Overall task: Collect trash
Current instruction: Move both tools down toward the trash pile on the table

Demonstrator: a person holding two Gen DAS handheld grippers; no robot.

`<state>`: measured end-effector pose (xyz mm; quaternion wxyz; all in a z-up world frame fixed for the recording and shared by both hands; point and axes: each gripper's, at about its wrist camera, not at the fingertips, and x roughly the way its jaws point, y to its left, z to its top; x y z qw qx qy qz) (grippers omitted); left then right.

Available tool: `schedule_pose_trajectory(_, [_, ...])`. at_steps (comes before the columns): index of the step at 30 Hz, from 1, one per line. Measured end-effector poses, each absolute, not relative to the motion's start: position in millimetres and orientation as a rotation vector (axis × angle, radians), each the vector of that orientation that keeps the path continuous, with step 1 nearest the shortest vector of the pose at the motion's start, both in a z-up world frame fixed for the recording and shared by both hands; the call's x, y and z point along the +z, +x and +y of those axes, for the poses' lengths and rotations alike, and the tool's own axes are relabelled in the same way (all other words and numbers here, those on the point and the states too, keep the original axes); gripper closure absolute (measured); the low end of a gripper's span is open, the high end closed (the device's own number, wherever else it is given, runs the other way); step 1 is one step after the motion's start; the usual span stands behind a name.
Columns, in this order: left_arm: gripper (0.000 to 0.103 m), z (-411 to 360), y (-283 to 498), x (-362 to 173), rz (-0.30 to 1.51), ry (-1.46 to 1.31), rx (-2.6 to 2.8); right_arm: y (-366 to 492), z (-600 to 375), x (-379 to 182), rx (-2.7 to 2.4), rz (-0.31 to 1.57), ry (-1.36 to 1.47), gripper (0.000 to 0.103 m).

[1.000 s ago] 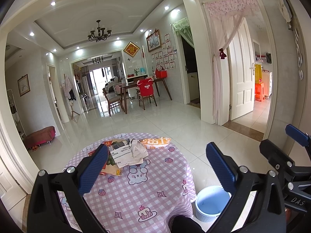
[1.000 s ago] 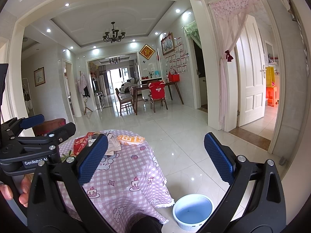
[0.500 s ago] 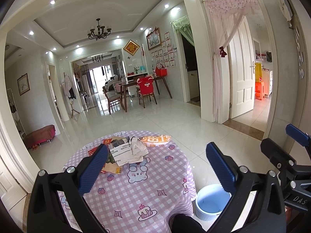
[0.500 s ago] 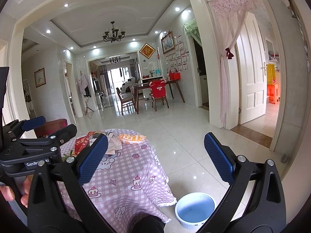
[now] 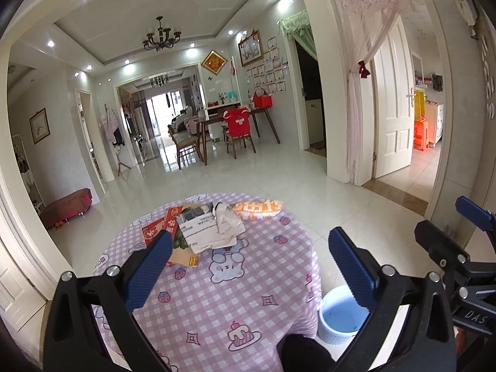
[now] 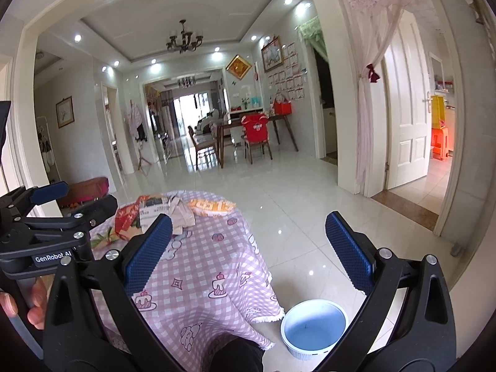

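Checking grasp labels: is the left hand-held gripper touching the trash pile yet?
Apart. The left wrist view shows the left hand-held gripper wide open, holding nothing, with bare tablecloth between its fingers; the trash pile lies farther back.

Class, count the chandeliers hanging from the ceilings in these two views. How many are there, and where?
2. The large chandelier hangs in the near room's recessed ceiling; the small chandelier hangs in the farther room beyond the wide opening. Others may be hidden behind walls.

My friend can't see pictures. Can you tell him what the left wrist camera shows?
A round table under a pink checkered cloth holds a pile of paper and wrapper trash at its far side. The left gripper hangs above, jaws open and empty. A blue bin sits on the floor.
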<state>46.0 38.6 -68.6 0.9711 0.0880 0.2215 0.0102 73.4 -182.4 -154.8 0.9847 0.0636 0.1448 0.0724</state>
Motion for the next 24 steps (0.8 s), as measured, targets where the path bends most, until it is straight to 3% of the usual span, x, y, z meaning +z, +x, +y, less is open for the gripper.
schedule_pose_trajectory(13, [0.004, 143.9, 129.3, -141.0, 0.702, 0.047, 0.183, 182.7, -119.9, -219.9, 0.256, 0.543, 0.100, 0.006])
schedule_pose_trajectory(24, [0.005, 174.9, 202.6, -171.9, 0.761, -0.063, 0.135, 270.3, -93.0, -251.0, 0.303, 0.648, 0.126, 0.006])
